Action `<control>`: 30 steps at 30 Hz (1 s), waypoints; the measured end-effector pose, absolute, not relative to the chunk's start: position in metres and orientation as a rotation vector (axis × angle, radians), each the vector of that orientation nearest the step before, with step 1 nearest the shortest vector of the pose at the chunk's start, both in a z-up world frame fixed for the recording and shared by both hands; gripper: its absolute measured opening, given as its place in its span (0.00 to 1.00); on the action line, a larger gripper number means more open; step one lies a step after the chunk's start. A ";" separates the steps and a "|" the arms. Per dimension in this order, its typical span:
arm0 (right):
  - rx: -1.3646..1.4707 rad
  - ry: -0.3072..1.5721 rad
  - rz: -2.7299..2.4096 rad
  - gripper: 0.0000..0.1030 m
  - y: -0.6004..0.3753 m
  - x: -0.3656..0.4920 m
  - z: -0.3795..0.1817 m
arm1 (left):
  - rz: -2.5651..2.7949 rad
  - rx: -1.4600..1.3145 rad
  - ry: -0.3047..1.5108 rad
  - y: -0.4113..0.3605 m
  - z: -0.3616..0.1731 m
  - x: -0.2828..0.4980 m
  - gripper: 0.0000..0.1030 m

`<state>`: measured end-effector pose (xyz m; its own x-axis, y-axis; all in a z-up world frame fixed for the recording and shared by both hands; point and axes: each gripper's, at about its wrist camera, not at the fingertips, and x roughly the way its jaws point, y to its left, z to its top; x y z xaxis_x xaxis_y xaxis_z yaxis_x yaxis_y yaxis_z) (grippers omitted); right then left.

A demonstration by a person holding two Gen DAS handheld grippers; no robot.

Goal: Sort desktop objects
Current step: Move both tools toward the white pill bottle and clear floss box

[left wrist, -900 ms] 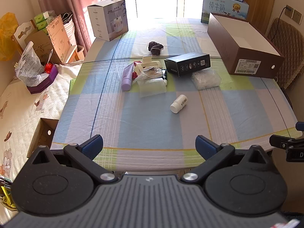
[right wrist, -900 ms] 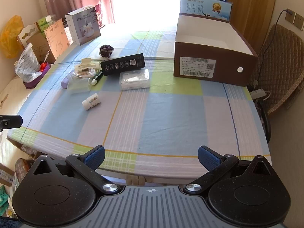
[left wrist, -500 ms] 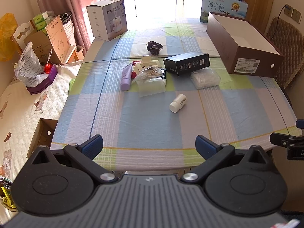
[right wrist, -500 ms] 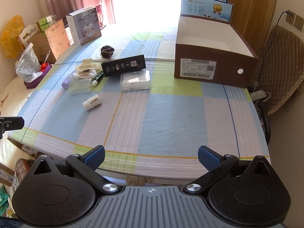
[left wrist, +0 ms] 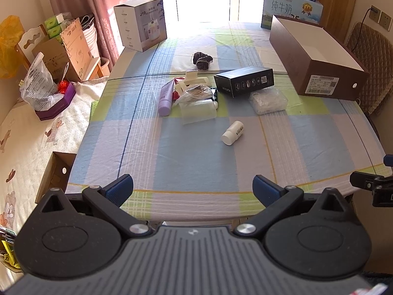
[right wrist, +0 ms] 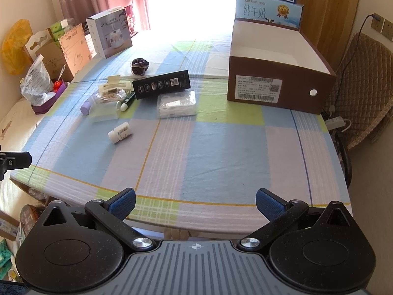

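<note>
- The things I must sort lie in a loose cluster toward the far left of the desk, which wears a blue, green and lilac checked cloth: a small white plastic pill bottle on its side sits nearest me, apart from the rest.
- Beyond it, a lilac squeeze tube, a clear plastic bag of small bits, a clear plastic cup on its side and a cream plastic hair claw overlap in a heap.
- Just right of the heap are a flat black cardboard carton and a clear packet of white items; a dark fabric scrunchie lies farther back.
- The open brown cardboard box with a white lining stands at the far right, well apart from the cluster; it looks empty, so I judge it the likely bin.
- Over the last second almost nothing has changed: the view has only drifted slightly and every object has stayed put. I read this as the start, with no item picked yet.
- My left fingers are spread wide with nothing between them, hovering above the near desk edge.
- My right fingers are equally wide and empty, also at the near edge.
</note>
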<state>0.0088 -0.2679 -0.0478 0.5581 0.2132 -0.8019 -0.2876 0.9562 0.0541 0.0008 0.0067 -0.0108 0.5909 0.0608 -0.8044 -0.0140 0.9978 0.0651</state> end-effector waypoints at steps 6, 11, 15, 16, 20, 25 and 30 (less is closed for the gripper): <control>-0.089 0.938 0.298 0.98 -0.265 0.011 -0.049 | 0.049 0.051 0.943 0.008 -0.011 0.002 0.99; -0.089 0.939 0.298 0.98 -0.265 0.011 -0.049 | 0.051 0.049 0.946 0.008 -0.012 0.003 0.99; -0.089 0.939 0.298 0.98 -0.264 0.011 -0.049 | 0.050 0.049 0.948 0.008 -0.012 0.004 0.99; -0.089 0.939 0.298 0.98 -0.263 0.011 -0.049 | 0.049 0.048 0.947 0.009 -0.012 0.004 0.99; -0.088 0.940 0.299 0.98 -0.264 0.011 -0.049 | 0.050 0.049 0.948 0.008 -0.013 0.004 0.99; -0.089 0.940 0.299 0.98 -0.265 0.012 -0.049 | 0.049 0.049 0.948 0.008 -0.013 0.004 0.99; -0.090 0.938 0.303 0.98 -0.263 0.011 -0.049 | 0.051 0.048 0.949 0.008 -0.013 0.004 0.99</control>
<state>0.0106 -0.2632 -0.0490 0.5523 0.2168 -0.8049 -0.2946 0.9541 0.0548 0.0037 0.0079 -0.0134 0.5811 0.0650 -0.8112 -0.0228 0.9977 0.0637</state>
